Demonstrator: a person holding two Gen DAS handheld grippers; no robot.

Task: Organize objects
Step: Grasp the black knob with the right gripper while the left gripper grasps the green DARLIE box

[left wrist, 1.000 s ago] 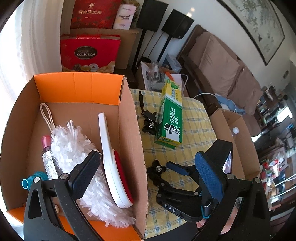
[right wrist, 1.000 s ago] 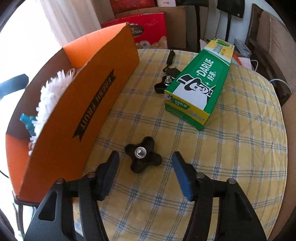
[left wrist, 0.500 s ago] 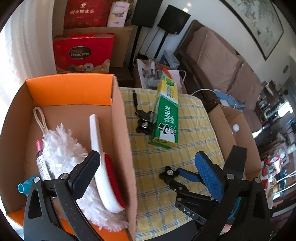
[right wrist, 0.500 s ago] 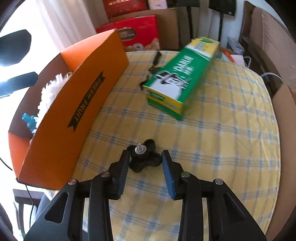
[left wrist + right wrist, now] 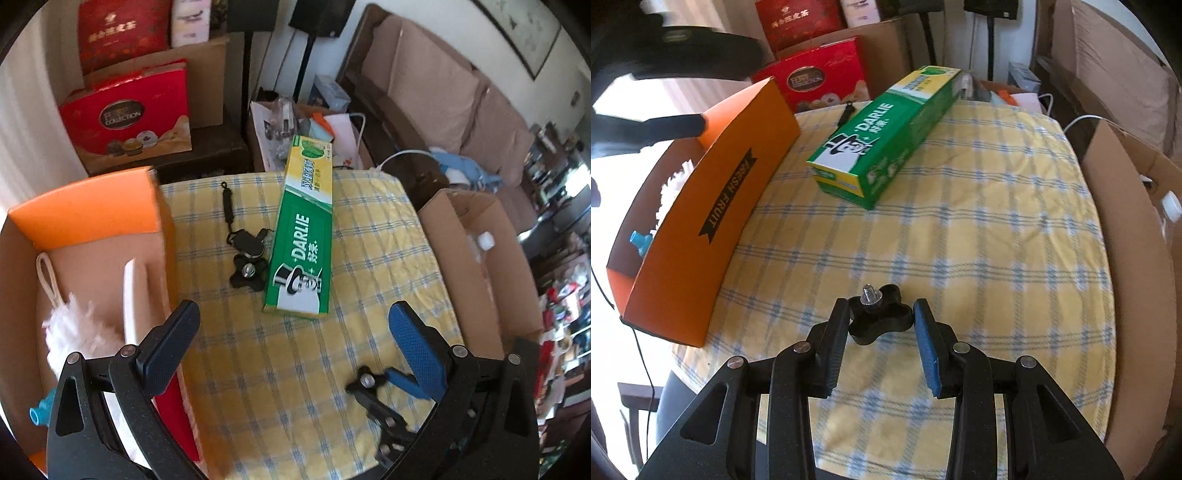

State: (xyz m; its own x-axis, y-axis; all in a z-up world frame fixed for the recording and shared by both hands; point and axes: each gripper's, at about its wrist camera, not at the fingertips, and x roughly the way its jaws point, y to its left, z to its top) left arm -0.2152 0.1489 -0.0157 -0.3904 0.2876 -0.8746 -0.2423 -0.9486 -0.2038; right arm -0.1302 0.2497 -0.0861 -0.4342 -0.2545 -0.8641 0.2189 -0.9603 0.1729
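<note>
My right gripper [image 5: 881, 317] is shut on a black star-shaped knob with a screw [image 5: 880, 314] and holds it just above the yellow checked tablecloth [image 5: 960, 229]. It also shows in the left wrist view [image 5: 364, 382]. My left gripper [image 5: 291, 328] is open and empty, high above the table beside the orange cardboard box [image 5: 85, 206]. The box holds a white duster [image 5: 74, 325], a white and red brush [image 5: 135, 295] and a teal-capped item [image 5: 38, 410]. A green Darlie toothpaste box [image 5: 306, 236] lies mid-table with a second black knob [image 5: 247, 275] and a black strap piece [image 5: 240, 229] beside it.
An open brown carton [image 5: 480, 258] stands to the right of the table. Red gift boxes [image 5: 129, 114], a clutter-filled box [image 5: 295, 122] and a sofa [image 5: 443, 92] lie beyond the far edge. The orange box wall [image 5: 713, 214] runs along the table's left side.
My right gripper closed on the star knob and lifted and pulled it back towards the near edge. My left gripper swung right, from over the orange box to over the table.
</note>
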